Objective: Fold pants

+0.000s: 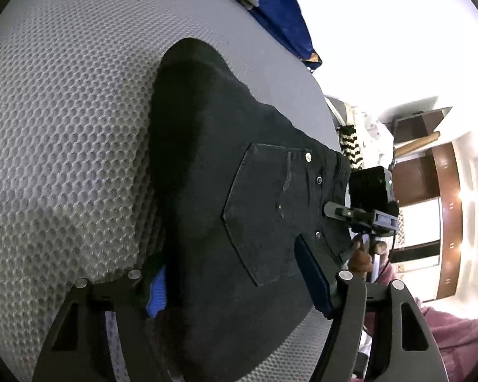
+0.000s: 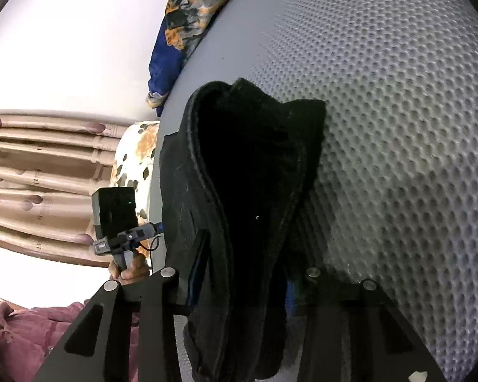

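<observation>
The black pants [image 1: 245, 210] lie bunched on a grey mattress [image 1: 67, 146] with a honeycomb-textured cover, a back pocket [image 1: 271, 210] with rivets facing up in the left wrist view. The left tongs [image 1: 239, 289] straddle the near part of the pants, blue pads on either side of the cloth; whether they press it I cannot tell. In the right wrist view the pants [image 2: 248, 191] rise as a thick folded bundle between the right tongs [image 2: 242, 273], which are closed in on the fabric and pinching it. At the far edge of the mattress lies a blue patterned cloth [image 2: 181, 31] with orange and grey marks. Beyond the bed are a white wall [image 2: 63, 47], pinkish-brown curtains [image 2: 41, 175] and dark wooden shelving [image 1: 430, 165]. A maroon sleeve [image 2: 22, 334] shows at the lower left.
</observation>
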{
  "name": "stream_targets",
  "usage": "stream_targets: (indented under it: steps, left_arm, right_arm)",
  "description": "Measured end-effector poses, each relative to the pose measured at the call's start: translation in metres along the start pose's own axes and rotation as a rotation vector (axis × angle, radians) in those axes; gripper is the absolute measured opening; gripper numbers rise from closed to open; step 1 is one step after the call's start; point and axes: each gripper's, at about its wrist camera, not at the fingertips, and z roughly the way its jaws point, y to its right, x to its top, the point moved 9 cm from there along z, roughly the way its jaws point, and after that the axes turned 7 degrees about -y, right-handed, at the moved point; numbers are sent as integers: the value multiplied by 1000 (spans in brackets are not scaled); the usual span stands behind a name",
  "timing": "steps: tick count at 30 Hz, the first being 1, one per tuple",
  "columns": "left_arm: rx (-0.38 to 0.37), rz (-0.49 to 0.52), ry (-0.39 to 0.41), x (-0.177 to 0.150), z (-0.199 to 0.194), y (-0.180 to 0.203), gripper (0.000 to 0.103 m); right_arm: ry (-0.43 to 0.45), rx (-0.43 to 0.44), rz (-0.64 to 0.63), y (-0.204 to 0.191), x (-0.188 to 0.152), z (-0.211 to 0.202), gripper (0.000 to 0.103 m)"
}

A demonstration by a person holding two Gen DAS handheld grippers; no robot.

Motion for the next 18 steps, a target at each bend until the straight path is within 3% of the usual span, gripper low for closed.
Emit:
stream_targets:
  steps: [2, 4, 9, 13, 18]
  left_arm:
    - [29, 2, 6, 1, -1, -2, 59]
    - [84, -2, 17, 0, -1, -8, 33]
    - [109, -18, 33, -2, -4, -14, 30]
    - [187, -5, 42, 0, 1, -9, 30]
    - [321, 42, 56, 0, 4, 1, 29]
  right_arm:
    - [5, -14, 9, 2, -1, 0, 35]
    - [10, -20, 12, 2, -1, -1, 35]
    - [23, -21, 43, 6, -4, -4, 36]
    - [53, -37, 66, 8, -6, -6, 36]
    - [88, -126, 48, 0, -8, -6, 36]
